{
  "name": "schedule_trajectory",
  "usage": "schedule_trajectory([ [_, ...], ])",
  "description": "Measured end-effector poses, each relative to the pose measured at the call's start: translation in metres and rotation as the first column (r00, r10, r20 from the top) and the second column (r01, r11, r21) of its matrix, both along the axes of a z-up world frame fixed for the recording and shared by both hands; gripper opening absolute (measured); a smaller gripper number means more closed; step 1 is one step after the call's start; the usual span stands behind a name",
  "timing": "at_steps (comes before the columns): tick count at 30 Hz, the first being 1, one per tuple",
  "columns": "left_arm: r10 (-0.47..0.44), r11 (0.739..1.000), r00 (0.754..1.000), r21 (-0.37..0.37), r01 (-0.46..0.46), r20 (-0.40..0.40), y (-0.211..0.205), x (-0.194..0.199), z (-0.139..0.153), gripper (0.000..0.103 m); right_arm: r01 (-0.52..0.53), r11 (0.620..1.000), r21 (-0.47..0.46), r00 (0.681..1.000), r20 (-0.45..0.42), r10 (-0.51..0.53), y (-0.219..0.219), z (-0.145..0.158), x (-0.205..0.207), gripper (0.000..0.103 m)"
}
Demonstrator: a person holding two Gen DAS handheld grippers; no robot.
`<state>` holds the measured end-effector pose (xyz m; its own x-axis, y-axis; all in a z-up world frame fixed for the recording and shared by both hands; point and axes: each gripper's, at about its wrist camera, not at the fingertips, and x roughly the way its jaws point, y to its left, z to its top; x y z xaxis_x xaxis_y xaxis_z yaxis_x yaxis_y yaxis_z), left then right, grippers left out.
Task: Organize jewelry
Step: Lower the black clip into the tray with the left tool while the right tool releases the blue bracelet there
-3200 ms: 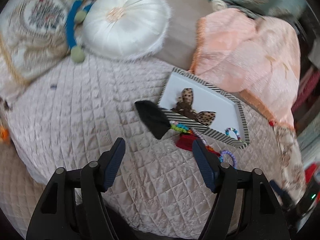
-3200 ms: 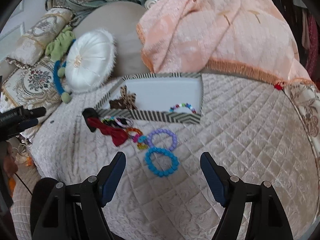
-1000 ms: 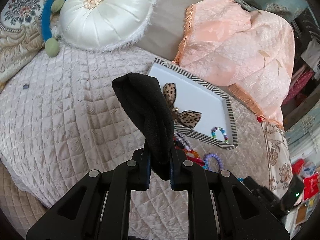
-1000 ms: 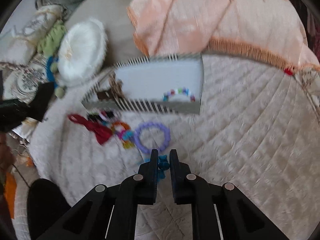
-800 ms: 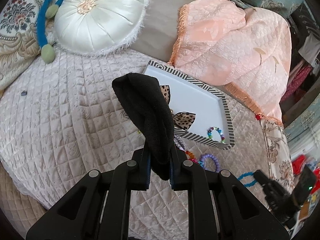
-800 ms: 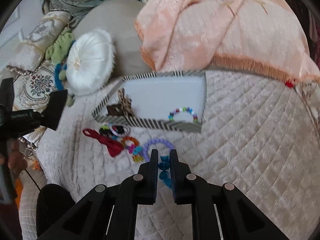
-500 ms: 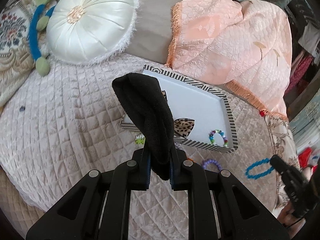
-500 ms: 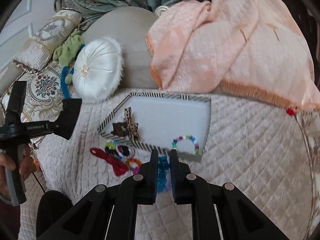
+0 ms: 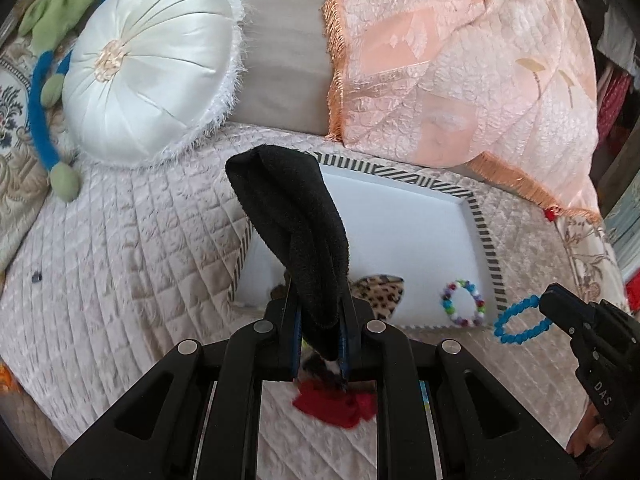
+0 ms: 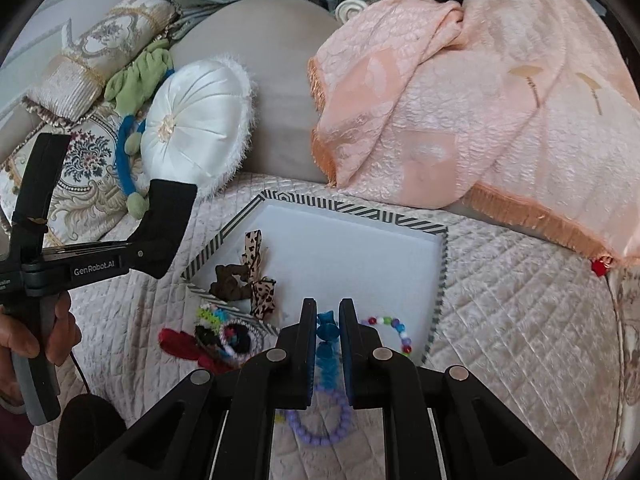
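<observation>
Beside striped tray: one purple bracelet, red bow; inside, one multicoloured bracelet; left gripper clamping black cloth, right gripper clamping blue bracelet.

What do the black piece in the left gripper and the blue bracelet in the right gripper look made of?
Black hair accessory: soft, matte fabric, probably velvet or fleece, judging by its fuzzy nap and folds. Blue beaded bracelet: smooth, bright, rounded beads, likely plastic or silicone; the views leave that open.

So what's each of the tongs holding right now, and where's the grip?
Left tongs are shut on the black fabric piece, pinching its lower end. Right tongs are shut on the blue bead bracelet, clamping one side of the loop.
</observation>
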<state>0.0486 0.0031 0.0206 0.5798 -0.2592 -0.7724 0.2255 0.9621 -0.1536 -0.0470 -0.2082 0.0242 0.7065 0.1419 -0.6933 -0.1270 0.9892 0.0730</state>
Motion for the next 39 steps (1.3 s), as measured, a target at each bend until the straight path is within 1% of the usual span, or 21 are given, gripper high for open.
schedule_trajectory([
  [5,0.008,1.000,1.000,0.018,-0.008,-0.002,-0.004,0.029,-0.009,0.013,-0.014,1.000,0.012,0.999,-0.028,0.015,0.006,-0.015,0.027,0.010],
  [10,0.029,0.999,0.999,-0.013,-0.029,-0.043,-0.007,0.062,-0.021,0.013,-0.032,0.999,0.038,0.998,-0.054,0.034,0.013,-0.028,0.050,0.010],
  [15,0.055,0.998,0.994,-0.027,-0.058,-0.097,-0.012,0.094,-0.040,0.013,-0.048,0.993,0.105,0.995,-0.081,0.056,0.020,-0.046,0.073,0.010],
  [19,0.063,0.998,0.990,-0.004,-0.064,-0.126,-0.017,0.110,-0.056,0.013,-0.024,0.988,0.150,0.993,-0.107,0.040,0.013,-0.067,0.091,0.010],
  [21,0.066,0.998,0.988,0.017,-0.064,-0.141,-0.019,0.116,-0.067,0.013,0.002,0.988,0.154,0.991,-0.135,0.019,0.005,-0.080,0.100,0.010],
  [24,0.066,0.998,0.984,0.024,-0.063,-0.166,-0.019,0.120,-0.079,0.013,0.037,0.990,0.139,0.982,-0.188,-0.010,-0.004,-0.099,0.113,0.010],
  [26,0.060,0.998,0.983,0.024,-0.057,-0.175,-0.019,0.122,-0.084,0.021,0.042,0.994,0.103,0.979,-0.202,-0.021,-0.005,-0.107,0.115,0.010],
  [28,0.056,0.998,0.983,0.022,-0.053,-0.173,-0.019,0.121,-0.085,0.044,0.046,0.996,0.082,0.979,-0.204,-0.029,-0.007,-0.111,0.116,0.010],
  [31,0.051,0.998,0.985,-0.015,-0.054,-0.167,-0.014,0.116,-0.080,0.057,0.053,0.996,0.077,0.978,-0.206,-0.036,-0.009,-0.113,0.112,0.010],
  [33,0.051,0.998,0.986,-0.030,-0.057,-0.161,-0.010,0.110,-0.073,0.060,0.061,0.996,0.069,0.979,-0.198,-0.046,-0.010,-0.110,0.107,0.010],
  [36,0.041,0.998,0.987,-0.043,-0.048,-0.153,-0.006,0.099,-0.060,0.061,0.070,0.995,0.065,0.981,-0.185,-0.057,-0.014,-0.103,0.098,0.012],
  [37,0.035,0.998,0.989,-0.047,-0.043,-0.142,-0.004,0.092,-0.054,0.061,0.072,0.995,0.067,0.982,-0.179,-0.059,-0.016,-0.100,0.093,0.015],
  [39,0.023,0.998,0.992,-0.055,-0.030,-0.121,-0.001,0.077,-0.043,0.061,0.073,0.995,0.069,0.984,-0.166,-0.061,-0.015,-0.092,0.082,0.026],
])
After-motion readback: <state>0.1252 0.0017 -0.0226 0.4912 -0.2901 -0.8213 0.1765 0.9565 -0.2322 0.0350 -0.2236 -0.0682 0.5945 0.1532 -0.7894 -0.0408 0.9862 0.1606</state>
